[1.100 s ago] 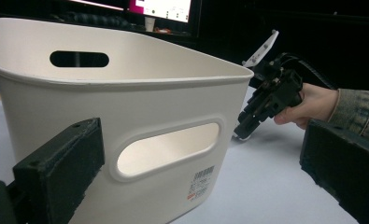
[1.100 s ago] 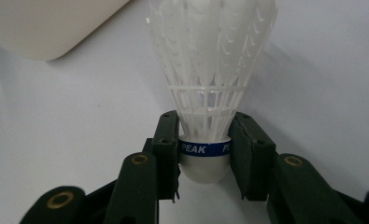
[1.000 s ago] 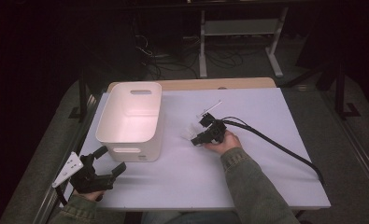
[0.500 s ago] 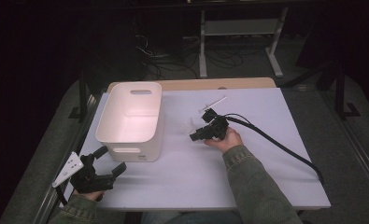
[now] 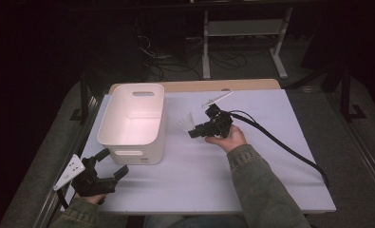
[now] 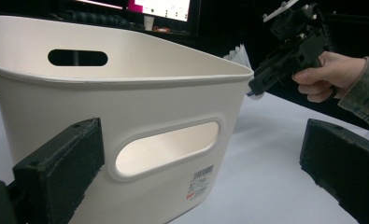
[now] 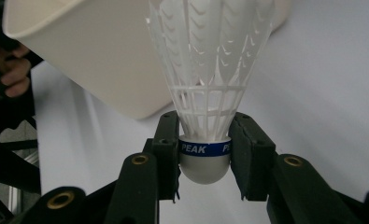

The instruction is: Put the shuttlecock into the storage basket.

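Observation:
A white plastic shuttlecock (image 7: pixel 205 79) with a blue band is clamped by its cork base between the pads of my right gripper (image 7: pixel 204 154), skirt pointing away from the jaws. From above, the right gripper (image 5: pixel 193 131) hangs over the middle of the white table top (image 5: pixel 213 171), the shuttlecock (image 5: pixel 186 122) sticking out toward the white bin (image 5: pixel 134 121). My left gripper (image 5: pixel 110 164) rests at the near left corner, open, its jaws pointing at the bin's near wall (image 6: pixel 126 135). The right gripper (image 6: pixel 285 51) with its shuttlecock (image 6: pixel 238 53) appears beyond the bin's rim.
The bin stands empty at the table's left, with a handle slot in each end wall. A thick black cable (image 5: pixel 280 142) trails from the right gripper across the table's right half. A metal shelf frame (image 5: pixel 244 28) and loose cables stand on the dark floor beyond.
My right gripper has risen off the table with the shuttlecock held in it. The left gripper has stayed where it was.

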`<state>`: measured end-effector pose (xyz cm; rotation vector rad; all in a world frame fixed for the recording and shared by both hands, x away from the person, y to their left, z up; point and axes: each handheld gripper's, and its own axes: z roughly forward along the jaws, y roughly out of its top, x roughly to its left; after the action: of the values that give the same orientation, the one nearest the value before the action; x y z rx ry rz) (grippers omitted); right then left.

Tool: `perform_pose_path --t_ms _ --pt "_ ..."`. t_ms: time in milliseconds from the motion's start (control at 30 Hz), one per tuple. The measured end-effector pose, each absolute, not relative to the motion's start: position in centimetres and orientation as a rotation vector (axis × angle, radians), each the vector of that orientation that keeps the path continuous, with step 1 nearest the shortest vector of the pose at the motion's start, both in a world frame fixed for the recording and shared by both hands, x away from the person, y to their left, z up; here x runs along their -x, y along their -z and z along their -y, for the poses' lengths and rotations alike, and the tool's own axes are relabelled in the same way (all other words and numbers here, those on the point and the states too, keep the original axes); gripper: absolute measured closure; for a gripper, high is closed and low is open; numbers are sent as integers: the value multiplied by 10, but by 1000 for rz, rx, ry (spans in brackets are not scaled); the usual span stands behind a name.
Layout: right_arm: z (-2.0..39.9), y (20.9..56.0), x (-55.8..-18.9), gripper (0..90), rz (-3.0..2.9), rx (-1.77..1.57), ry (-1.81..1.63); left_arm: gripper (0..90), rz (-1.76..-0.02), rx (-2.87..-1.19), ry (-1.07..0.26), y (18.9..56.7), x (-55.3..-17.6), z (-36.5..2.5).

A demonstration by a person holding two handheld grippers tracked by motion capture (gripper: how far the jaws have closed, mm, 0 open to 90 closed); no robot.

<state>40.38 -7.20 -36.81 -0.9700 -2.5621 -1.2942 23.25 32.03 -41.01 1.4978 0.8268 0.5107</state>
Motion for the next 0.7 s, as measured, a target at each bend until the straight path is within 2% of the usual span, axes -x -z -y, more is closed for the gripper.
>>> perform_pose_path --t_ms 700 --pt "58 326 -401 636 2570 930 1404 0 -823 -1500 -511 410 -233 -320"
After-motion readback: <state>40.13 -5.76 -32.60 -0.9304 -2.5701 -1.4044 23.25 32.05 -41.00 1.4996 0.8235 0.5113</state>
